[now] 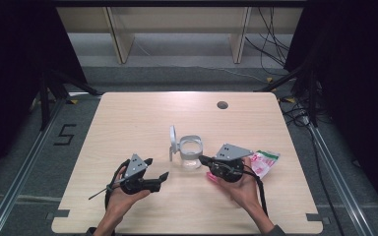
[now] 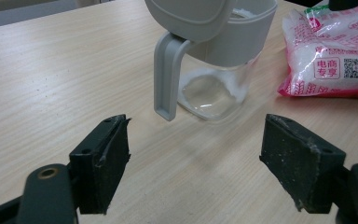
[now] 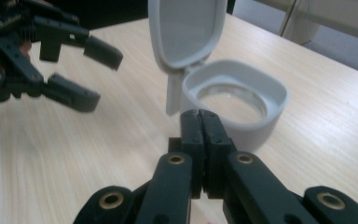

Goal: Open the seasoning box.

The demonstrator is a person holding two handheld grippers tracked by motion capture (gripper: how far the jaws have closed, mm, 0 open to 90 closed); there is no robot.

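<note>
Near the middle of the tabletop (image 1: pixel 142 113) stands a clear jar (image 1: pixel 191 156) with a grey collar and handle, its grey flip lid (image 1: pixel 173 137) standing upright and open. Glass body see-through, a little white residue at the bottom, otherwise looks empty. Pink-and-white packet (image 1: pixel 265 162) lies just right of it.

Left claw (image 1: pixel 156 168) hovers near-left of the jar, jaws spread wide, nothing between them. Right claw (image 1: pixel 203 159) sits close against the jar's near-right side, jaws pressed together, holding nothing.

Risks, as I judge them: right claw's closed tip could nudge the light jar and slide or tip it. A bump on the raised lid might snap it shut. The smooth glass may slip in a pinch.
</note>
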